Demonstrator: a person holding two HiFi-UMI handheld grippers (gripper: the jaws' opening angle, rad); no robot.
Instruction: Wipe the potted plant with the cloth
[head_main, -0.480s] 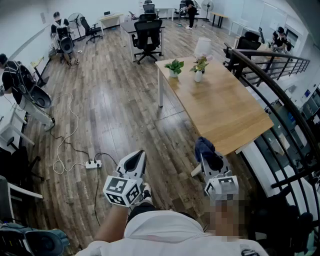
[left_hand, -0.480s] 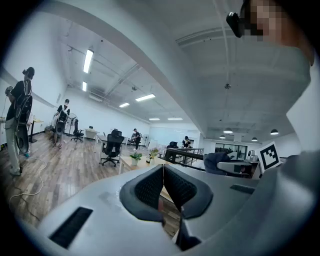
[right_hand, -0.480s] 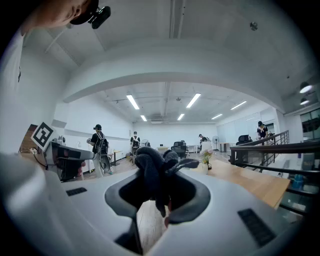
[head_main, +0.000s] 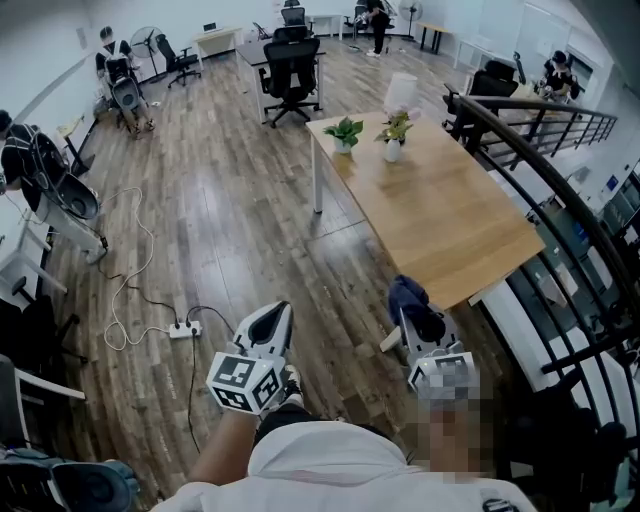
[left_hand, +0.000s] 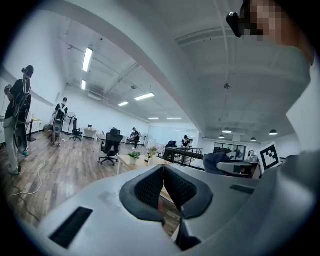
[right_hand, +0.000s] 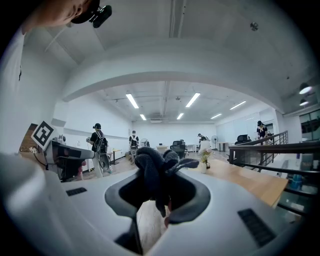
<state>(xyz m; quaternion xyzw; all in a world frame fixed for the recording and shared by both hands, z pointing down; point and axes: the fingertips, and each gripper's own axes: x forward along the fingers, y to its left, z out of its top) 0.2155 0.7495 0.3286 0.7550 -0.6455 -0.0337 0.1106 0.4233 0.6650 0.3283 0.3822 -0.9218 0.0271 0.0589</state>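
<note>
Only one cloth (head_main: 408, 296), two potted plants (head_main: 346, 131)

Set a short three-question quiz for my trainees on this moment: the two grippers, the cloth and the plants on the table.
1. Count: how many plants in white containers stand at the far end of the wooden table?
2. Choose: the dark cloth is A) in the left gripper, B) clamped in the right gripper, C) lying on the table.
3. True or false: the left gripper's jaws are together with nothing between them.
Key: 1. Two, a leafy green plant and a flowering one. 2. B. 3. True.
</note>
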